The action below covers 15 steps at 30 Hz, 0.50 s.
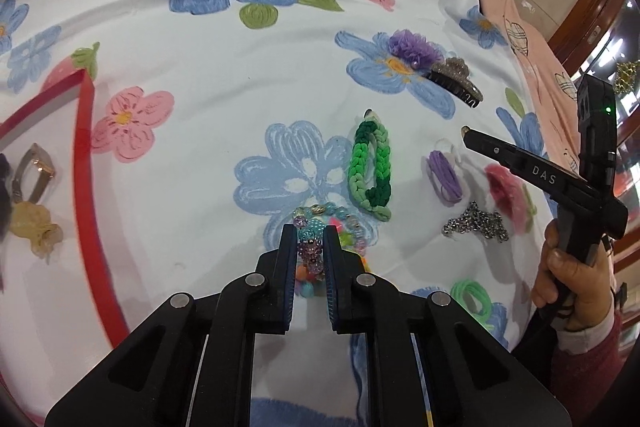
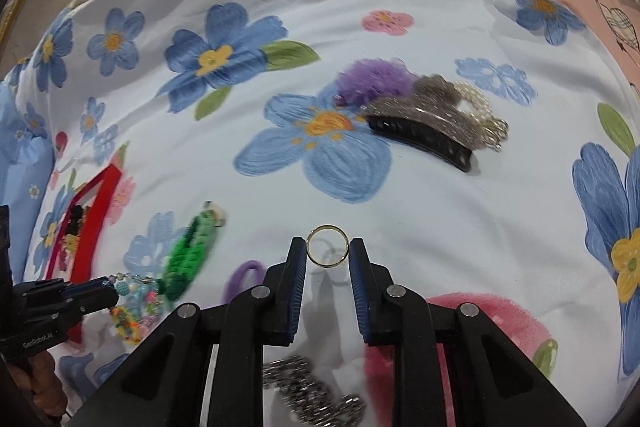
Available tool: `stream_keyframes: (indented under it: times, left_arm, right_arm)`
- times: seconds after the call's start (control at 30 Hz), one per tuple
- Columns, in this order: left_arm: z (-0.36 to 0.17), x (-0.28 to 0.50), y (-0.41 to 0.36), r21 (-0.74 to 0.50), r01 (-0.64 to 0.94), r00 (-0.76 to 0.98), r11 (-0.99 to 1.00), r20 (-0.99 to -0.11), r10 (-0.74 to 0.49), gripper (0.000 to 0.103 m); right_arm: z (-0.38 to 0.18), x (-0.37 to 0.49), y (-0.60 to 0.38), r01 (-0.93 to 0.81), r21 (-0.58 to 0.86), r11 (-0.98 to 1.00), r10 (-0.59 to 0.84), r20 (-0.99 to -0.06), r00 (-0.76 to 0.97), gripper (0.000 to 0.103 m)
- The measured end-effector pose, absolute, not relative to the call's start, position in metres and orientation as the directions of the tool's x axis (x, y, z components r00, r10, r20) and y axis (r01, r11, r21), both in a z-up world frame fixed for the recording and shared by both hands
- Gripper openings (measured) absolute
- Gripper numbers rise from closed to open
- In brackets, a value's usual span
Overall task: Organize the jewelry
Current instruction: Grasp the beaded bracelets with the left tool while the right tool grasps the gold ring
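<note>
My left gripper (image 1: 311,233) is shut on a colourful beaded bracelet (image 1: 310,247) that lies on the flowered cloth; it also shows in the right wrist view (image 2: 132,301). My right gripper (image 2: 327,247) is shut on a thin gold ring (image 2: 327,246), held between its fingertips above the cloth. In the left wrist view the right gripper (image 1: 466,133) hovers at the right, over a purple hair tie (image 1: 444,175). A green braided bracelet (image 1: 370,171) lies just beyond the beaded one.
A red-rimmed tray (image 1: 86,163) at the left holds a gold clip (image 1: 36,171) and a yellow flower piece (image 1: 34,227). A purple puff (image 1: 414,49), a glittery hair claw (image 1: 456,83), a silver chain (image 1: 476,225), a pink puff (image 1: 506,193) and a green hair tie (image 1: 474,297) lie around. Pearls (image 2: 476,99) lie behind the claw.
</note>
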<state>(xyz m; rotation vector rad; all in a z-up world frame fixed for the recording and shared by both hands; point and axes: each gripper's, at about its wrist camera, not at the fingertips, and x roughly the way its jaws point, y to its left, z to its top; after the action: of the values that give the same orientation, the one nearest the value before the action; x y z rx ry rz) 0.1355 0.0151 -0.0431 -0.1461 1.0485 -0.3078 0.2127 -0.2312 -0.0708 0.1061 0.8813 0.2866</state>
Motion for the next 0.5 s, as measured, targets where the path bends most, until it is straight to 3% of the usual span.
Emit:
stream_keyframes:
  times: [0.33, 0.5]
  left_arm:
    - [-0.055, 0.122, 0.028, -0.236, 0.164, 0.42, 0.958, -0.862, -0.285, 0.012]
    - [-0.058, 0.121, 0.035, -0.244, 0.136, 0.413, 0.96, -0.867, -0.279, 0.019]
  right_arm:
    - [-0.055, 0.192, -0.205, -0.285, 0.238, 0.928, 0.366, -0.72, 0.589, 0.022]
    - [-0.054, 0.184, -0.194, -0.316, 0.241, 0.917, 0.388, -0.72, 0.576, 0.022]
